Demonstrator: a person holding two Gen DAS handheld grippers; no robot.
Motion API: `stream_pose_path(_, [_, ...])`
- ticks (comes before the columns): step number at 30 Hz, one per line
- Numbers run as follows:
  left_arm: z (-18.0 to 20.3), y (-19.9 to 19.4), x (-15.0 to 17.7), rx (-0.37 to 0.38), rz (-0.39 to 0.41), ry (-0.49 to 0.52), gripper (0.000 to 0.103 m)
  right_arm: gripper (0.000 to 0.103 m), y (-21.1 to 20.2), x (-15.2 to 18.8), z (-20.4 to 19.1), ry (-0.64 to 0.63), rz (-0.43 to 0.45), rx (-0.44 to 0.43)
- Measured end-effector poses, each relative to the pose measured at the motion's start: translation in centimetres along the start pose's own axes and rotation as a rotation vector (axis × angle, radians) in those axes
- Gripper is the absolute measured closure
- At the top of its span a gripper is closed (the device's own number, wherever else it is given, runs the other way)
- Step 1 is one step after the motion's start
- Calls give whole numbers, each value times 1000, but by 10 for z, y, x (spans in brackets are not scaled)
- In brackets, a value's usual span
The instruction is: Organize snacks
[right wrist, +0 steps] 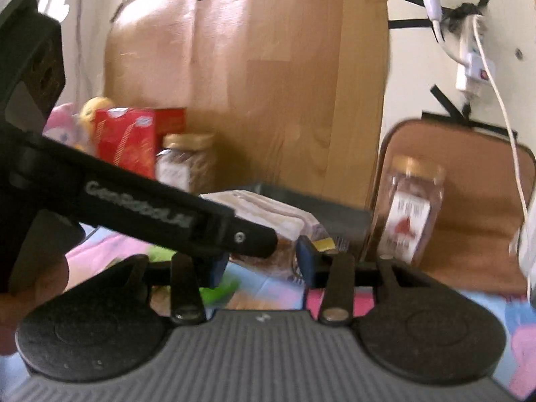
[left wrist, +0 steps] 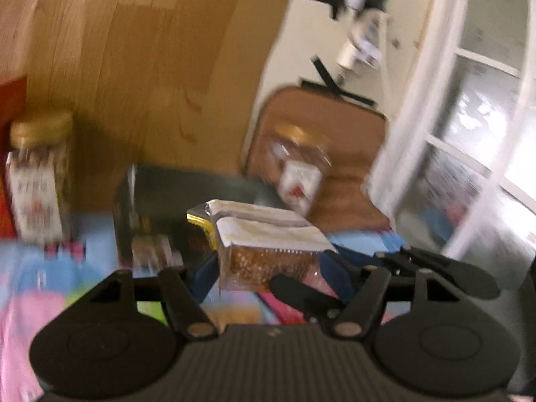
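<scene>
Carrying clear plastic snack pack with white lid (left wrist: 268,251) | both grippers, left gripper (left wrist: 268,268) and right gripper (right wrist: 264,261), clamp it | keep level toward dark tray (left wrist: 201,181), frame centre

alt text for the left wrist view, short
The left gripper clamps a clear snack pack of brown seeded bars with a white top, lifted above a colourful cloth. Behind it sit a dark tray and two gold-lidded jars.

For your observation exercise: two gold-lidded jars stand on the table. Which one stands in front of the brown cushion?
The jar right of the dark tray; the brown cushion is directly behind it. The other jar stands left, beside the red box, backed by cardboard.
</scene>
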State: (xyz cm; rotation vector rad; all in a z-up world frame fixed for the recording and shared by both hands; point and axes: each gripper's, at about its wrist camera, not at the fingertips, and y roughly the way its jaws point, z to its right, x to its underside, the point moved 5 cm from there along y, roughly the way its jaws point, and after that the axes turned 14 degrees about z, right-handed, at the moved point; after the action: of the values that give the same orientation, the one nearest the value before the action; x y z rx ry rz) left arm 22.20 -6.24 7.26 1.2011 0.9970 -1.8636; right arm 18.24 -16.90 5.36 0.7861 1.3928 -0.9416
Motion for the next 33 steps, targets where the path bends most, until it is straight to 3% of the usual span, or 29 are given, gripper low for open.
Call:
stream_pose_path(3, [-19, 48, -18, -43, 28, 33, 34, 56, 52, -2, 13, -20, 14, 45])
stream_pose_path(5, [-36, 78, -21, -114, -12, 20, 34, 55, 84, 5, 25, -20, -34, 85])
stream_pose_path(8, [-53, 83, -20, -133, -28, -48, 34, 54, 96, 13, 47, 50, -77, 142])
stream_pose_path(13, [-58, 34, -14, -94, 35, -69, 33, 54, 45, 14, 60, 148, -26, 128])
stream_pose_path(19, [-67, -67, 4, -37, 105, -146, 32, 54, -14, 32, 60, 369, -55, 104])
stream_pose_path(21, [-78, -106, 11, -79, 146, -152, 29, 54, -25, 40, 45, 422, -75, 62])
stream_pose_path(23, [-92, -137, 19, -175, 173, -136, 29, 54, -32, 47, 20, 447, -102, -1])
stream_pose_path(27, [-127, -175, 36, -294, 142, -190, 29, 55, -32, 50, -33, 447, -157, -133])
stream_pose_path(33, [-149, -191, 64, -308, 115, -282, 29, 55, -16, 37, -106, 334, -198, -289])
